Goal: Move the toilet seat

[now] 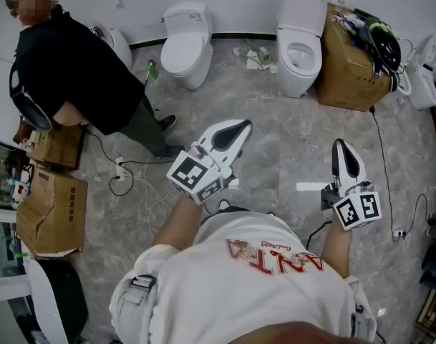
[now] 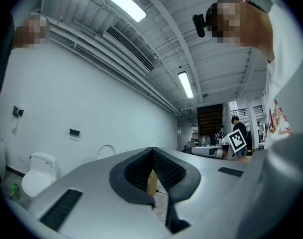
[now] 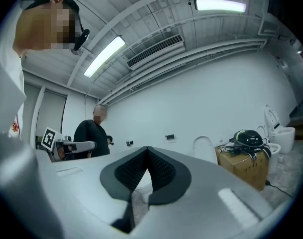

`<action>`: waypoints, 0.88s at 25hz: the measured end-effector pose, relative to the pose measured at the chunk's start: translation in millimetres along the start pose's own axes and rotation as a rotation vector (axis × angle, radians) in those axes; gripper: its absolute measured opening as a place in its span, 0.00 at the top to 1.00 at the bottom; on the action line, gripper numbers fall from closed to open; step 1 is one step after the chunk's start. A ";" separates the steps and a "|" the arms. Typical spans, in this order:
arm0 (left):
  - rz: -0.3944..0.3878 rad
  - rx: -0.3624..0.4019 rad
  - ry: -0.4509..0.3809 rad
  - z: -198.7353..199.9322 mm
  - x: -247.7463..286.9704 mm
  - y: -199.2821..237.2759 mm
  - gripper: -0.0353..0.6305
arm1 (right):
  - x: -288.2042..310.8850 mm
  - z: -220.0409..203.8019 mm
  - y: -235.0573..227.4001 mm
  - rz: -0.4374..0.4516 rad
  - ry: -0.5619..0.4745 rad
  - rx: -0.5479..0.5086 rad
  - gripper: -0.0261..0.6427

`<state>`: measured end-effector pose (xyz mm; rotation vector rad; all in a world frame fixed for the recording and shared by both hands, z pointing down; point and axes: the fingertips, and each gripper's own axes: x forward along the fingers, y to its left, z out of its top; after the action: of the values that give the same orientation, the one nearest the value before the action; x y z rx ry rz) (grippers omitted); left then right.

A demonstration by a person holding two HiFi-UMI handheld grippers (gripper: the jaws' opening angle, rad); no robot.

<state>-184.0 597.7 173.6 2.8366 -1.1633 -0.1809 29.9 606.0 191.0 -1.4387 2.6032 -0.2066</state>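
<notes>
Well, both grippers are held in the air in the lower half of the head view, far from every toilet. The left gripper (image 1: 240,126) is near the centre of the frame and points to the upper right; its jaws are pressed together and nothing is between them, as the left gripper view (image 2: 152,150) also shows. The right gripper (image 1: 339,146) is at the lower right and points straight up in the frame; its jaws are together too, with nothing between them in the right gripper view (image 3: 148,149). At the top of the head view, right of the centre, stands an open toilet (image 1: 298,63) by the wall, and its toilet seat (image 1: 303,3) is raised upright against the wall. A cardboard box (image 1: 350,70) stands just beside this toilet on its right, with black cables (image 1: 379,38) lying on top. A 2nd toilet (image 1: 185,45), with its lid down, is at the top left of the centre. A person in black clothes (image 1: 74,70) bends over at the upper left. Another cardboard box (image 1: 53,210) lies on the grey floor (image 1: 275,142) at the left edge.
</notes>
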 end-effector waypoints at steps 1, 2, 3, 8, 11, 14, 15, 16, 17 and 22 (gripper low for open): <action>0.002 -0.002 0.002 -0.8 3.4 -4.3 0.94 | -2.7 -0.6 -4.2 0.006 0.000 0.003 0.96; 0.004 -0.002 0.007 -2.5 7.1 -9.0 0.94 | -6.0 -1.7 -8.8 0.012 0.002 0.007 0.96; 0.006 -0.002 0.013 -5.0 10.9 -13.7 0.94 | -9.5 -3.3 -13.4 0.018 0.005 0.012 0.96; 0.022 0.012 0.043 -10.7 18.3 -28.9 0.94 | -19.7 -16.0 -23.6 0.060 0.019 0.044 0.96; 0.043 0.003 0.052 -16.3 25.5 -32.0 0.94 | -17.7 -24.5 -35.6 0.060 0.034 0.074 0.96; 0.049 -0.017 0.062 -24.3 39.2 -34.2 0.94 | -20.8 -28.6 -45.9 0.068 0.050 0.077 0.96; 0.047 -0.021 0.060 -25.1 45.2 -33.4 0.94 | -20.1 -28.9 -51.0 0.066 0.057 0.074 0.96; 0.043 -0.024 0.056 -25.3 51.4 -31.9 0.94 | -17.7 -28.8 -56.7 0.061 0.062 0.077 0.96; 0.038 -0.027 0.053 -25.6 57.0 -29.6 0.94 | -14.1 -28.7 -61.9 0.054 0.065 0.082 0.96; 0.020 -0.045 0.057 -39.4 81.9 -5.6 0.94 | 12.7 -37.2 -79.2 0.038 0.092 0.077 0.96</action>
<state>-116.9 544.9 205.4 2.7709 -1.1612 -0.1225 81.0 555.0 242.1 -1.3851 2.6607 -0.3728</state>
